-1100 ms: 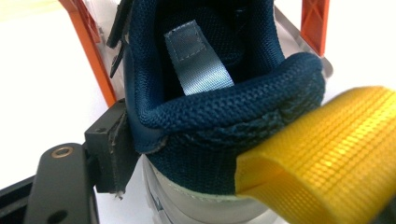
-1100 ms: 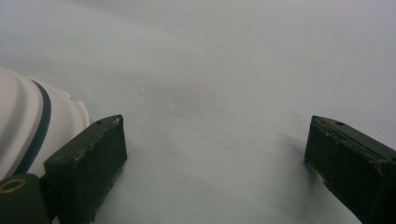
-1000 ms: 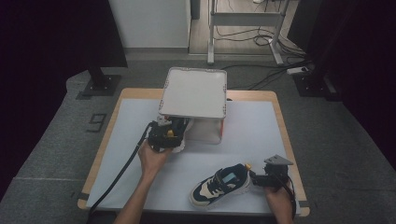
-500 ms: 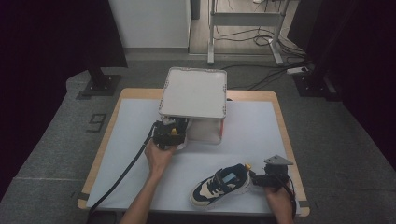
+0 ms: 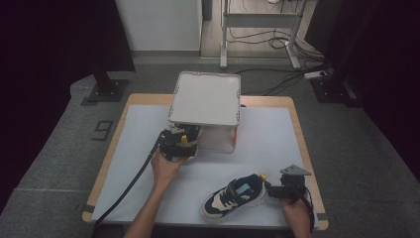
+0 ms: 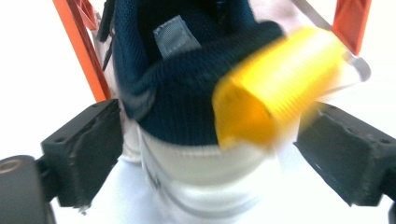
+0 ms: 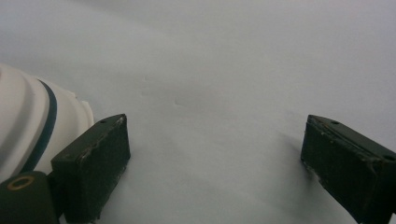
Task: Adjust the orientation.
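Meanwhile the left gripper (image 5: pixel 179 144) sits at the box's (image 5: pixel 205 99) near edge, jaws spread around a shoe (image 6: pixel 196 116) heel, not yet pinching. Beside the second shoe (image 5: pixel 233 193), the right gripper (image 5: pixel 277 190) gapes over bare white mat (image 7: pixel 224 84), wide room ahead

The sneaker (image 6: pixel 187 93) has dark knit cloth over a smooth, glossy white sole.

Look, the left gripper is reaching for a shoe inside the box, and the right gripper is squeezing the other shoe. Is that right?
Not quite. The right gripper isn't squeezing the other shoe: the right gripper view shows its jaws wide apart with only bare table between them. The left gripper does reach a shoe inside the box.
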### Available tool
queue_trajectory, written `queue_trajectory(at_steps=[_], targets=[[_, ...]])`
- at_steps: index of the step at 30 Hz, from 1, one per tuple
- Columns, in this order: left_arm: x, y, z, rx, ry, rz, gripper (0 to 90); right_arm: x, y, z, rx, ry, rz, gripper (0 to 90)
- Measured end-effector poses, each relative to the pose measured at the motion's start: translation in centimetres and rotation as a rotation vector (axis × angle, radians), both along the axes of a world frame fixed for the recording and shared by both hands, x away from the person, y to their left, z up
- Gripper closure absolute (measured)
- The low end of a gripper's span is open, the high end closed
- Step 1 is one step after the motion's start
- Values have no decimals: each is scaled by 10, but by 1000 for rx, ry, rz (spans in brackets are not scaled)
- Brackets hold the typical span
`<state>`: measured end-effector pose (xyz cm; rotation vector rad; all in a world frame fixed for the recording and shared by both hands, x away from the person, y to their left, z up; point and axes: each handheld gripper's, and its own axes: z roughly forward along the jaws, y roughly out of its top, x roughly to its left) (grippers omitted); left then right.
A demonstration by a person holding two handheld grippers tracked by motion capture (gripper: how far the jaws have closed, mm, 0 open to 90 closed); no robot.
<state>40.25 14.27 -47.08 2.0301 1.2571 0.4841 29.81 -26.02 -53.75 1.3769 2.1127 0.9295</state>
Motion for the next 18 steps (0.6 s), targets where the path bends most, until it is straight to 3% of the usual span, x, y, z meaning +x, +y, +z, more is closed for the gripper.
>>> queue_trajectory(at_steps=[5,10,11,18], targets=[[-22,14,8,-7,-23,-21,251,0,0,0,0,-2,-1,72],[-42,24,9,-53,-41,-71,447,0,0,0,0,-2,-1,72],[-43,25,8,-57,-42,-82,543,0,0,0,0,-2,-1,72],[-34,21,-4,-107,-22,-98,697,0,0,0,-2,-4,-2,72]])
